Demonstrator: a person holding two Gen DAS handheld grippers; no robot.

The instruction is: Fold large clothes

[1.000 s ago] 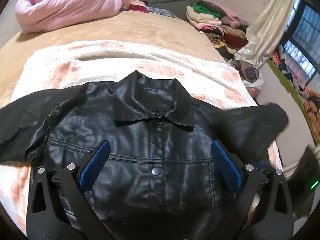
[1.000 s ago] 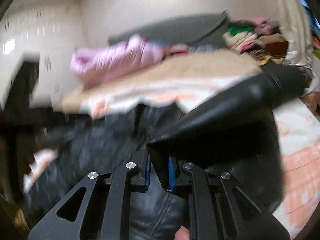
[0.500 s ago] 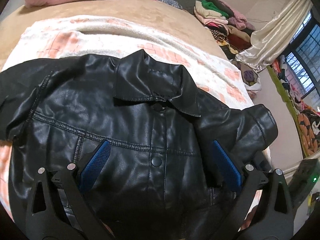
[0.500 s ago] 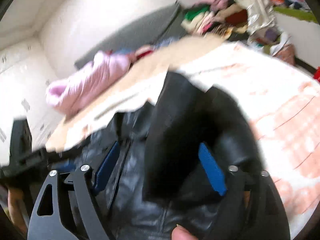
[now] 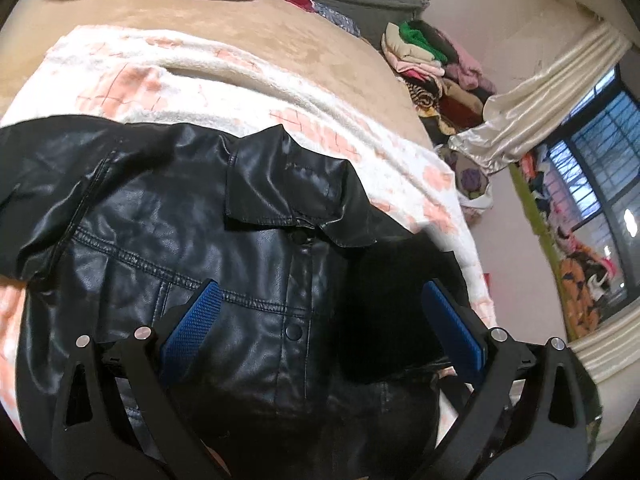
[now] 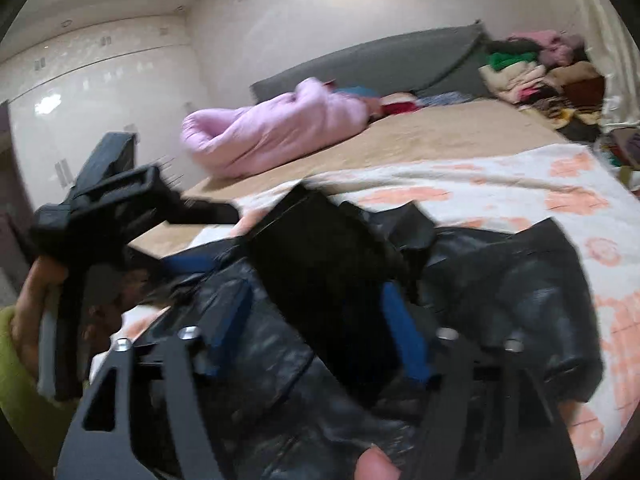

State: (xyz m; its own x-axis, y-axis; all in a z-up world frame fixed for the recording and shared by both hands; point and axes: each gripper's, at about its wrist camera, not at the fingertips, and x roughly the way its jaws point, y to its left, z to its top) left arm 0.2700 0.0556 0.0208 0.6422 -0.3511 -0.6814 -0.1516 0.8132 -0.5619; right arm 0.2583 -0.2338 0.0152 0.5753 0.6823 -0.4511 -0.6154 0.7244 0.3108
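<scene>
Black glossy faux-leather jacket, collar away from me, is lying front-up on the white fleece blanket with peach checks, which is covering the tan bedspread of the bed. One sleeve is stretching out flat toward the left edge of the left wrist view; the other sleeve is lying folded inward across the jacket's chest as a dark band.

My left tool is hanging over the jacket's snap-button front, its blue-padded fingers spread wide with nothing pinched between them.

My right tool is opening its jaws at this moment; the folded sleeve is lying between the blue pads, which are standing clear of it on both sides. Motion blur is softening this view. At its left edge, my left hand, in a yellow-green sleeve, is gripping the handle of the left tool.

Beyond the jacket, a pink padded quilt is lying rolled near the grey headboard, and a pile of folded clothes is stacked beside the cream satin curtain.
</scene>
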